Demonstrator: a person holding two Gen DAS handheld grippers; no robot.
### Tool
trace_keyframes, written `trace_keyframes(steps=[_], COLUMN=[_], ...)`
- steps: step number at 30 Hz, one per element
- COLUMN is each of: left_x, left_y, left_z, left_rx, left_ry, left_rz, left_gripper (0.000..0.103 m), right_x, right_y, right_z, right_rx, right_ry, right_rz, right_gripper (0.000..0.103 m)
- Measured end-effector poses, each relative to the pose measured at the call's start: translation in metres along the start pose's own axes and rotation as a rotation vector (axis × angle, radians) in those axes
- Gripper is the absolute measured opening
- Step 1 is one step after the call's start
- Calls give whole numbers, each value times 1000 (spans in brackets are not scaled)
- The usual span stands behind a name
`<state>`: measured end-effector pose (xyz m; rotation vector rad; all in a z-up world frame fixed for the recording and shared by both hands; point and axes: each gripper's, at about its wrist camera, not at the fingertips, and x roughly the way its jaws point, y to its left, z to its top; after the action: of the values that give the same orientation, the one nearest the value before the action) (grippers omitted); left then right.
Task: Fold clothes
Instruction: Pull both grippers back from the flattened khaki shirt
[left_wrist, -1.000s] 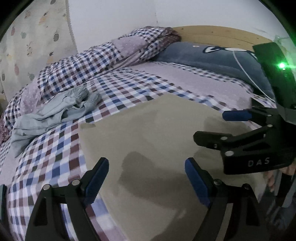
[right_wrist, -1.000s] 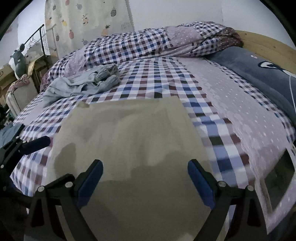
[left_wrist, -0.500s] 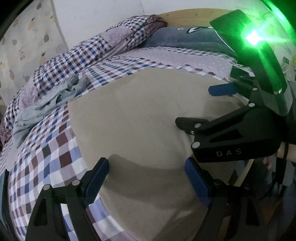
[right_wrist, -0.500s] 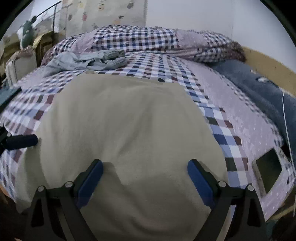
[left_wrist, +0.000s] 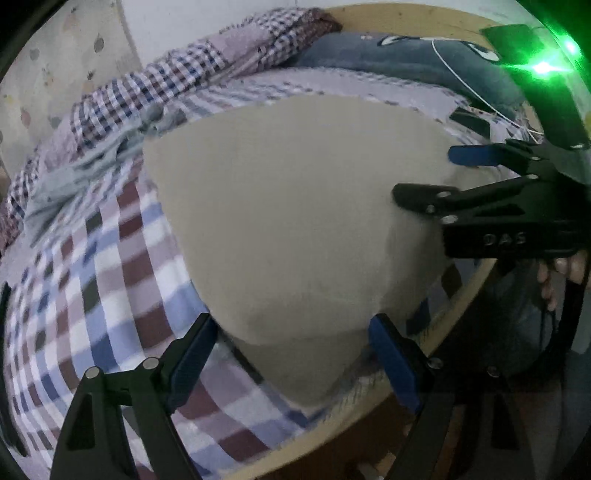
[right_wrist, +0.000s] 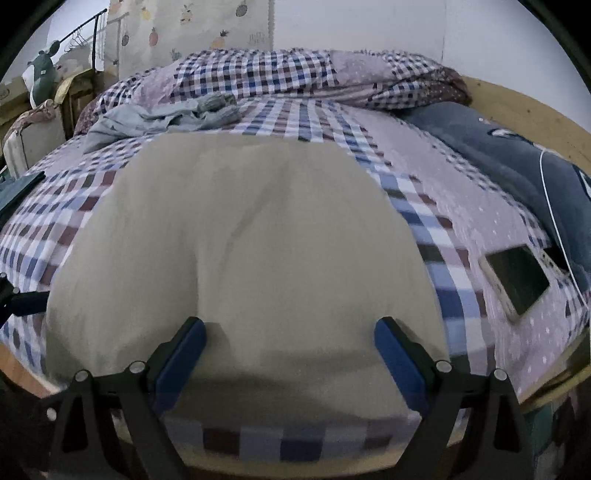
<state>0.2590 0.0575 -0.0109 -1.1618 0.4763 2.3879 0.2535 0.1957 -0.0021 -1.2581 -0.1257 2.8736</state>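
One beige garment (right_wrist: 243, 258) is seen spread flat on the checked bed (right_wrist: 454, 229), reaching its near edge. Two grippers are counted: the left gripper (left_wrist: 291, 354) and the right gripper (right_wrist: 290, 354), each with its two blue-padded fingers (right_wrist: 397, 362) spread wide and nothing pinched, held low at the garment's near hem. One crumpled grey-blue garment (right_wrist: 162, 118) is seen farther back, beside one rolled checked quilt (right_wrist: 295, 74). One phone (right_wrist: 517, 280) and one dark blue pillow (right_wrist: 509, 155) are seen at the right.

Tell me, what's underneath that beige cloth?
The beige cloth lies on a checked bedsheet, which shows all around it. Whatever sits directly beneath its middle is covered.
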Motion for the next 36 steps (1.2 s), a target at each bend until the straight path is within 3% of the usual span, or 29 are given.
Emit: trace_keyframes(steps=[4, 11, 18, 21, 27, 36], left_x=[-5, -31, -56, -46, -24, 10], left_y=[4, 33, 90, 106, 105, 102], left_z=[-4, -22, -49, -60, -63, -56], left_rx=[-67, -286, -625, -746, -809, -835], left_ry=[26, 30, -68, -57, -29, 24], left_rz=[-33, -169, -318, -414, -560, -694], left_gripper=[88, 88, 88, 88, 88, 88], right_x=[0, -1, -53, -66, -65, -62], right_y=[-1, 0, -1, -3, -7, -4], right_z=[-12, -30, -26, -21, -14, -17], right_rx=[5, 25, 81, 102, 164, 154], right_ry=[78, 225, 92, 21, -6, -9], right_rz=[1, 23, 102, 125, 146, 177], right_gripper=[96, 96, 96, 96, 96, 96])
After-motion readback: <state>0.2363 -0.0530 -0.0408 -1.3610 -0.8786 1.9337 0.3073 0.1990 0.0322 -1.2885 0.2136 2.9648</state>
